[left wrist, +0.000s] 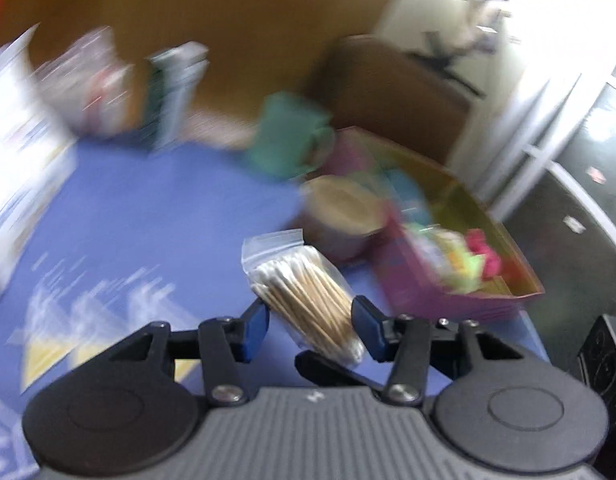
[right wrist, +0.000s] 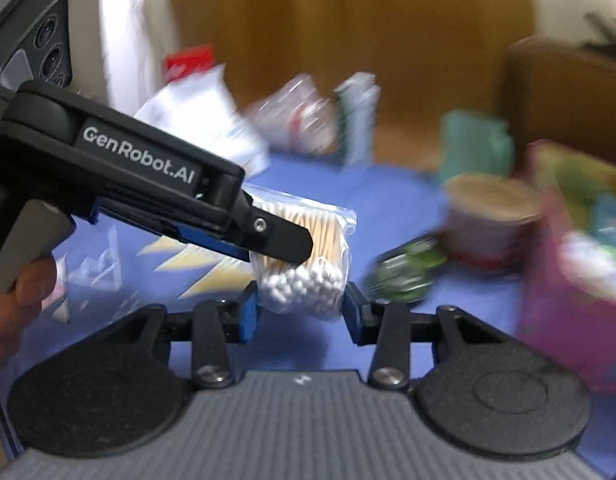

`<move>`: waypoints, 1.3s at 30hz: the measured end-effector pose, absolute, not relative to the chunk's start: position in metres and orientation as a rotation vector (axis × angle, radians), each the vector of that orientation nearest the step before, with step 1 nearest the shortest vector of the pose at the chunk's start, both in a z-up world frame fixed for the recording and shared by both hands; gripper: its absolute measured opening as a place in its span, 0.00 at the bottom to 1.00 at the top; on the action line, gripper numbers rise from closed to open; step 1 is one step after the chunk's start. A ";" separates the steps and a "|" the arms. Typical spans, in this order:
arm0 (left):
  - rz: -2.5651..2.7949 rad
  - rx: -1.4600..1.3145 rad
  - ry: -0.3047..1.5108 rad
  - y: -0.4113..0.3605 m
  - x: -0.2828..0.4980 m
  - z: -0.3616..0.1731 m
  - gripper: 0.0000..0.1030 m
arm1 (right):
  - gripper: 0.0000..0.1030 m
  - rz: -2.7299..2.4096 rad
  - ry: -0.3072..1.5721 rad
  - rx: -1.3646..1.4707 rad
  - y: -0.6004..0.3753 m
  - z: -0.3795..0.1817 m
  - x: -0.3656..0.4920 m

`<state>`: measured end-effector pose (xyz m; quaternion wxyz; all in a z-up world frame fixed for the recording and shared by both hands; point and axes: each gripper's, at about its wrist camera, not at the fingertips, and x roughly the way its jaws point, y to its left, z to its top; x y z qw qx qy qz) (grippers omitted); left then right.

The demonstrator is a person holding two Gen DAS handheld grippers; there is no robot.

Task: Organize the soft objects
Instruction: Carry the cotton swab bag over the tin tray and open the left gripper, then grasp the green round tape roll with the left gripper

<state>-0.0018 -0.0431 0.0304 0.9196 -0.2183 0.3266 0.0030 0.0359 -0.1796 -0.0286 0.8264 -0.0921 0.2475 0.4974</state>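
One clear zip bag of cotton swabs (left wrist: 303,300) sits dead centre in both views, wooden sticks and white tips bunched inside. It's held up off the blue counter (left wrist: 147,216), with both grippers at it at once.

In the left wrist view the left gripper (left wrist: 312,320) has the bag between its blue pads; the left pad touches the plastic, the right pad sits just beside it, so it looks like a light hold, jaws maybe halfway in. In the right wrist view that same left gripper (right wrist: 279,246) comes in from the upper left with one black finger lying across the bag (right wrist: 308,264), a hand (right wrist: 11,300) on its handle at the left edge.

The right gripper (right wrist: 301,306) has the white-tipped end between its two pads, both right at the plastic. Can't tell if they're actually pressing or just brushing it.

Everything else is motion-blurred. Right of centre: one tan-topped round tub (left wrist: 344,208), one teal thing (left wrist: 287,136) behind it, one pink box (left wrist: 448,280) stuffed with colourful bits. One green-and-black packet (right wrist: 404,272) lies by the tub. Upper left: a few clear and white packages, too smeared to count.
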 end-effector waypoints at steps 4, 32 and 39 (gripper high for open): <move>-0.109 -0.375 0.647 -0.086 0.041 0.052 0.45 | 0.44 0.937 0.430 -0.133 -0.224 -0.005 0.053; 0.256 -0.296 0.665 -0.004 0.007 0.007 0.72 | 0.44 0.915 0.494 -0.026 -0.218 -0.013 0.071; 0.230 -0.316 0.691 0.004 0.009 -0.003 0.72 | 0.61 0.798 0.632 -0.157 -0.142 -0.048 0.089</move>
